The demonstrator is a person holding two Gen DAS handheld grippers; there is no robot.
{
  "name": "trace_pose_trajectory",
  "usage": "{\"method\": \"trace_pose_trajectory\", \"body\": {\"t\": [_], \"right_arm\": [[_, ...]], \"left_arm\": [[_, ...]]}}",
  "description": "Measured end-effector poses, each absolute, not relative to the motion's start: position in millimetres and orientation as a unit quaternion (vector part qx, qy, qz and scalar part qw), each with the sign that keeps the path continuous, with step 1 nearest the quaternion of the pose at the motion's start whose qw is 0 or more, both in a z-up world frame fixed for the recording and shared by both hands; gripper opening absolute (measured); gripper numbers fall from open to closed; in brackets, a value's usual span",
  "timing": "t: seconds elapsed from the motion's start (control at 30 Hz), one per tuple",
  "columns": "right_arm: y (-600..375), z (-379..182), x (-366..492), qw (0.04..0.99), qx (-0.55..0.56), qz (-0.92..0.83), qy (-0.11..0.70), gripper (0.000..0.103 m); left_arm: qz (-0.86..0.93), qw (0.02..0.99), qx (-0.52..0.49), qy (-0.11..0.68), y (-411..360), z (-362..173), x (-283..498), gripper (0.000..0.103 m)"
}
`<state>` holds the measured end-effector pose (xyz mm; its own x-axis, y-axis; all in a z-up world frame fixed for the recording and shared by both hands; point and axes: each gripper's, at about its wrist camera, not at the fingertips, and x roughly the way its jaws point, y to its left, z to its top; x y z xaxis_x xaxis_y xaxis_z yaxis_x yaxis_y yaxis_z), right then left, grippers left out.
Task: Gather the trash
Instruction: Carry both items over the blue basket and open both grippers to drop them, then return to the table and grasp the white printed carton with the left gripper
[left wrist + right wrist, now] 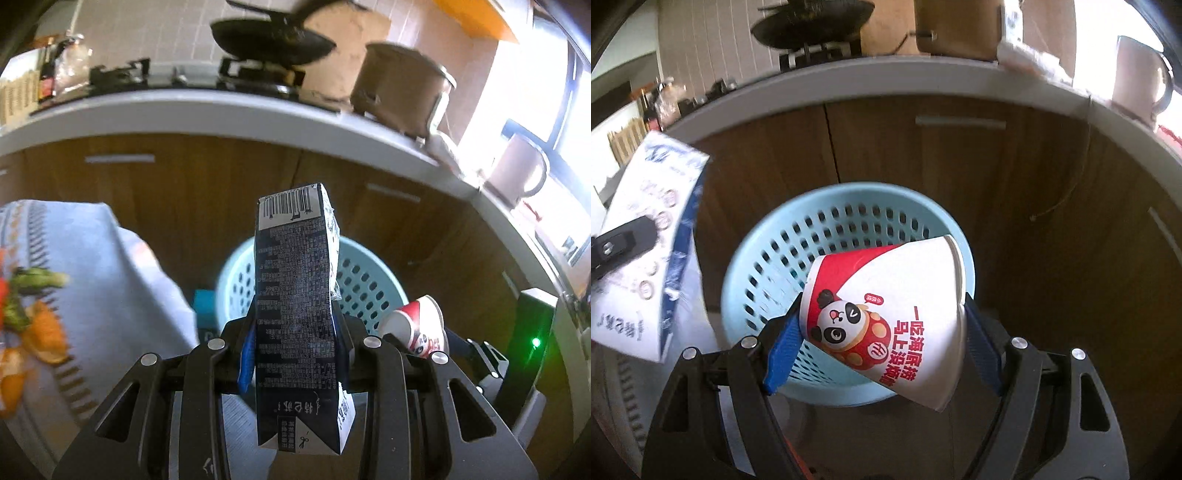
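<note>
My left gripper (pixel 295 332) is shut on a dark blue milk carton (pixel 295 295), held upright in the air in front of a light blue perforated trash basket (pixel 365 288). My right gripper (pixel 882 328) is shut on a red and white paper cup with a panda print (pixel 890 314), held tilted above the basket (pixel 775 266). The carton also shows at the left of the right wrist view (pixel 646 258), and the cup at the right of the left wrist view (pixel 413 325).
A cloth-covered table edge (pixel 92 258) at left carries orange peel (pixel 44 332) and green vegetable scraps (pixel 37 280). Behind the basket stand wooden cabinets (pixel 960 177) under a white counter (pixel 184 114) with a wok (pixel 269 40), a pot (pixel 399 85) and a mug (pixel 517 170).
</note>
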<state>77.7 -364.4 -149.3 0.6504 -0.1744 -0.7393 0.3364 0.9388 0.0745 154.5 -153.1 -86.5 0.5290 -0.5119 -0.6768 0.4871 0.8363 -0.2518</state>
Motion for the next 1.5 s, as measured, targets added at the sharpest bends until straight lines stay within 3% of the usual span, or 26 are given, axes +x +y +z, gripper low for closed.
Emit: {"method": "trace_pose_trajectory", "body": {"t": [0.17,0.23,0.3,0.9,1.2,1.4,1.43,1.5], "right_arm": [[-371,-171,84,0.887,0.120,-0.136,0.424,0.076],[-373,-176,87,0.884,0.125,-0.134,0.431,0.076],[-372,-177,90,0.882,0.125,-0.137,0.433,0.076],[-359,-125,75,0.908,0.130,-0.135,0.376,0.077],[-283,-67,61,0.946,0.091,-0.058,0.307,0.077],[-210,-60,57,0.956,0.070,0.009,0.285,0.076],[-191,-61,56,0.956,0.060,0.023,0.285,0.076],[-169,-66,56,0.955,0.050,0.048,0.287,0.062]], "left_arm": [[-0.282,0.858,-0.001,0.429,-168,-113,167,0.033],[-0.272,0.858,0.007,0.435,-171,-119,171,0.054],[-0.263,0.866,0.011,0.425,-171,-120,170,0.061],[-0.253,0.891,-0.008,0.376,-123,-81,134,0.064],[-0.204,0.926,-0.044,0.315,-28,-34,88,0.064],[-0.101,0.951,-0.046,0.289,62,-27,51,0.064],[-0.076,0.954,-0.048,0.287,82,-27,44,0.064],[-0.034,0.956,-0.055,0.285,117,-28,35,0.064]]}}
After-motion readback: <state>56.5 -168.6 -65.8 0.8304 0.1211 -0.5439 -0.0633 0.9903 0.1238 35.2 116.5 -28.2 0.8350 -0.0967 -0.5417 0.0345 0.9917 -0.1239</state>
